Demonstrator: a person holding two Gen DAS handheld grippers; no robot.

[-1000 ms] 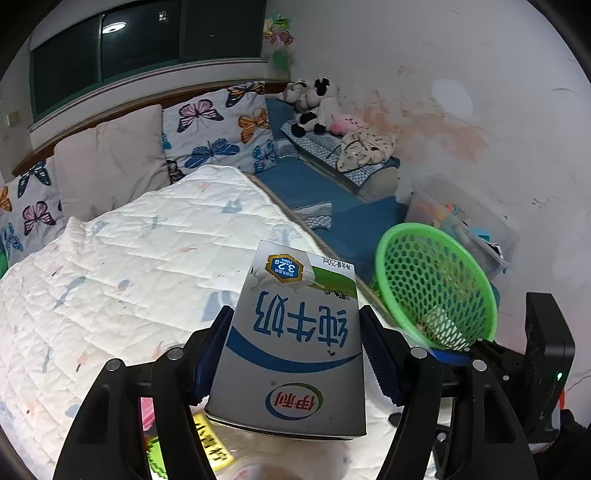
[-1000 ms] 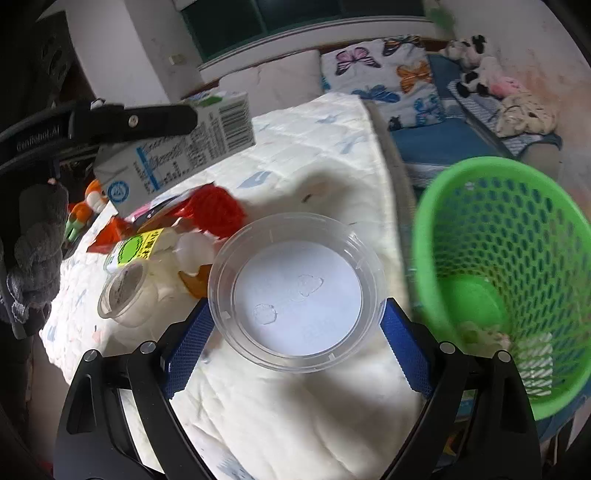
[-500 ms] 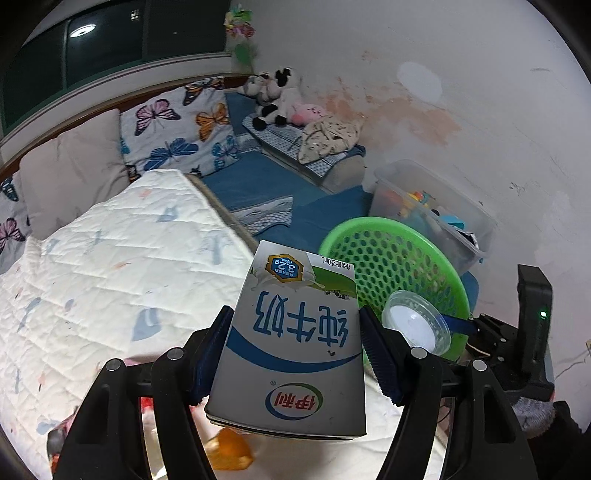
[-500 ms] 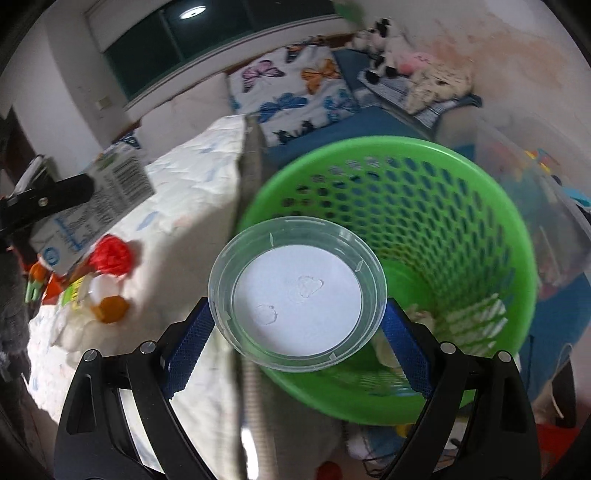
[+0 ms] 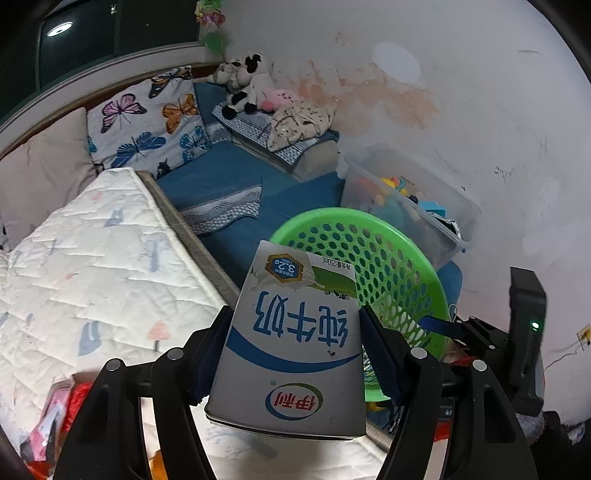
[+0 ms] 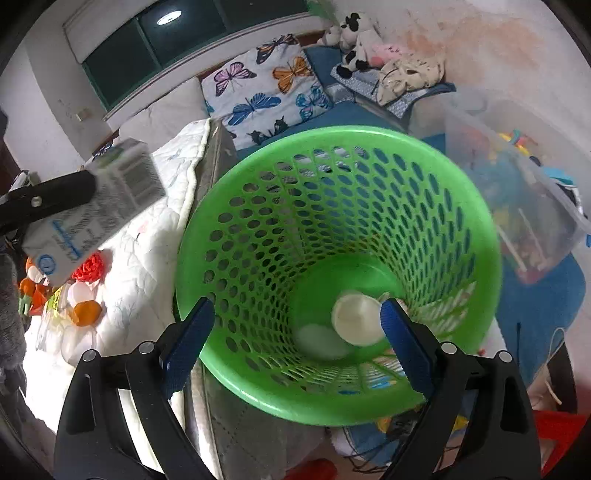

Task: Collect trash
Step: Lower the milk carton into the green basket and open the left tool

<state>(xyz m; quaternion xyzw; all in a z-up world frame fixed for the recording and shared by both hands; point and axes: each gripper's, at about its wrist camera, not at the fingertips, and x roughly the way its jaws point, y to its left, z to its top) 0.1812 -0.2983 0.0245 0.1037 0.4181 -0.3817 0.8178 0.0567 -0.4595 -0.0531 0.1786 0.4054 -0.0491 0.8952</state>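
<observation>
The basket [image 6: 332,192] mouth gapes open beneath the right hand-held gripper [image 6: 295,325]. The bed [image 6: 147,288] edge crowds its left. A clear storage box [image 6: 517,192] hems its right.

I see both views lit from above by a ceiling lamp, which reflects as a bright oval in the dark window [image 6: 168,18]. The white quilt [image 6: 147,288] is overexposed in the right view. The fisheye bends the edges strongly and the corners are black. The plastic box [image 6: 517,192] looks blurred; the milk carton [image 5: 291,350] is sharp, and its shadow falls under it
</observation>
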